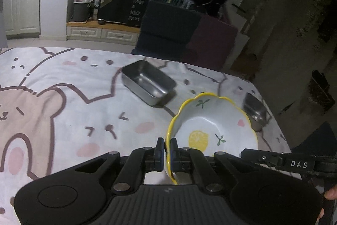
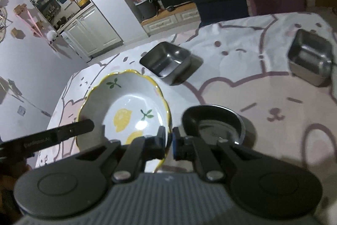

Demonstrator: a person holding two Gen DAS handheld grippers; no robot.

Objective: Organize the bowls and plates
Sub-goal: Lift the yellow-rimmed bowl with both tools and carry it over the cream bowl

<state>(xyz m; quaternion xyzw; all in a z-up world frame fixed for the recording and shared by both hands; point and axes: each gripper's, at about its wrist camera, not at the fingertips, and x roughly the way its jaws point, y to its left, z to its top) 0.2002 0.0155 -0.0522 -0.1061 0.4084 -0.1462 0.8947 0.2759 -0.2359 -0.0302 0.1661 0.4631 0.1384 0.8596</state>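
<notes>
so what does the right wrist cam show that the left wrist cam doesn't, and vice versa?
Right wrist only: a round dark metal pan on the cloth, right beside the bowl.

Left wrist only: the bowl's left rim pinched by the left gripper.

Shared: the white scalloped lemon-print bowl with yellow rim, gripped on opposite rims by both grippers, right gripper on the right rim; two rectangular steel trays, the nearer one and the smaller one; the bear-print tablecloth.

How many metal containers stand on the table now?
3. One rectangular tin beyond the lemon bowl, a second rectangular tin at the far right, and a round metal dish beside the bowl. Others may lie out of view.
</notes>
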